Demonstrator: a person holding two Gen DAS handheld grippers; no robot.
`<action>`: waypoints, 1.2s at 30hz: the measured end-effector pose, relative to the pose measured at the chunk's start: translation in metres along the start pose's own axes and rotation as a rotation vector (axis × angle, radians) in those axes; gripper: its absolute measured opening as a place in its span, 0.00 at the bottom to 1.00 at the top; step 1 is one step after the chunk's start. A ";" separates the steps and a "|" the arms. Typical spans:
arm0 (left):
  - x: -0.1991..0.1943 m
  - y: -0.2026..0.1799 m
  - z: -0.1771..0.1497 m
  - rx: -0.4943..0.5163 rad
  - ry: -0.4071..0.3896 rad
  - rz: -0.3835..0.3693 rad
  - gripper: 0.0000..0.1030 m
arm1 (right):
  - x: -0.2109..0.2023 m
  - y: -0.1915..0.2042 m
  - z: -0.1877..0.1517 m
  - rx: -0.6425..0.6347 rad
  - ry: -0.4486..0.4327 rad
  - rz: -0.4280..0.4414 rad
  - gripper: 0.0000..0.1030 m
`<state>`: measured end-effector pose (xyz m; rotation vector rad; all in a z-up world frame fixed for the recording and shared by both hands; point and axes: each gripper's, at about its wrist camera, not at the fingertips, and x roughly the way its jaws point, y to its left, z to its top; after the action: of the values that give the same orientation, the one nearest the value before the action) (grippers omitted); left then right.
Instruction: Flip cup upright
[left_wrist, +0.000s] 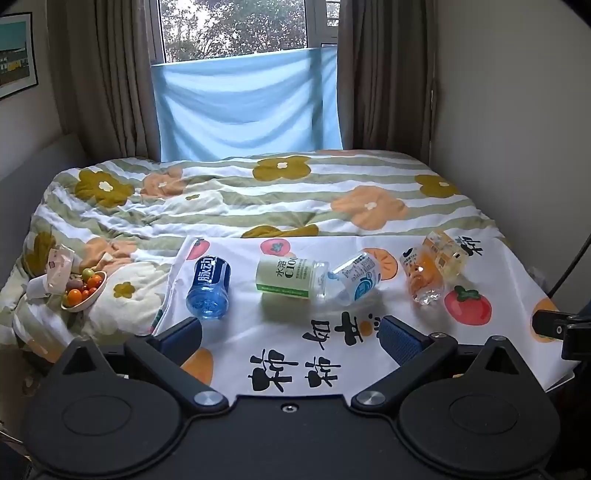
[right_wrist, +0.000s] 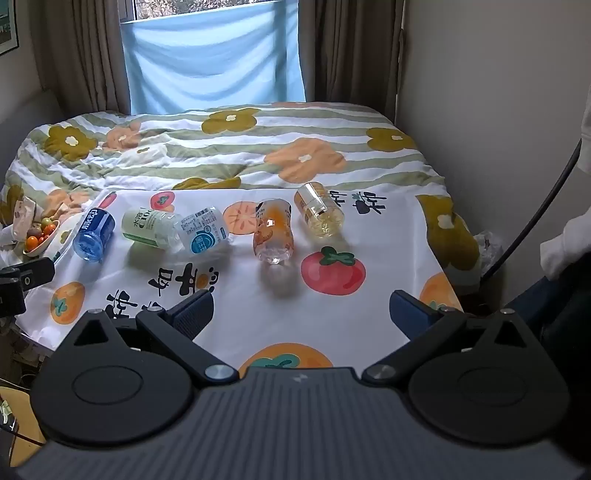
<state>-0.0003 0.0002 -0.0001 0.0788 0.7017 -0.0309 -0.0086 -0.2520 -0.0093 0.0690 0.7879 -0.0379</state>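
Several cut-bottle cups lie on their sides on a white fruit-print cloth (left_wrist: 332, 354) (right_wrist: 258, 302). From left to right: a blue cup (left_wrist: 208, 288) (right_wrist: 93, 234), a pale green cup (left_wrist: 286, 277) (right_wrist: 146, 227) touching a clear cup with a blue label (left_wrist: 356, 278) (right_wrist: 203, 230), an orange-print cup (left_wrist: 423, 275) (right_wrist: 272, 230), and a yellowish clear cup (left_wrist: 445, 253) (right_wrist: 320, 212). My left gripper (left_wrist: 291, 336) is open, near the cloth's front, short of the green cup. My right gripper (right_wrist: 301, 312) is open with nothing in it, in front of the orange-print cup.
The cloth lies on a flower-print quilt (left_wrist: 258, 192) on a bed. A small bowl of cherry tomatoes (left_wrist: 84, 290) (right_wrist: 38, 236) and a wrapper sit at the left. Walls close in on the right; a cable (right_wrist: 535, 206) hangs there. A white sleeve (right_wrist: 565, 240) shows at the right.
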 end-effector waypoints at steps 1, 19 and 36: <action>0.000 0.000 0.000 0.001 0.001 -0.003 1.00 | 0.000 0.000 0.000 0.000 0.001 0.000 1.00; -0.009 -0.001 0.009 0.027 -0.015 0.001 1.00 | -0.004 0.006 0.001 0.001 -0.003 0.018 1.00; -0.004 0.001 0.008 0.031 -0.016 0.003 1.00 | 0.001 0.007 0.003 0.007 0.000 0.019 1.00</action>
<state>0.0019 0.0003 0.0088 0.1090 0.6856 -0.0392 -0.0049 -0.2450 -0.0077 0.0827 0.7869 -0.0228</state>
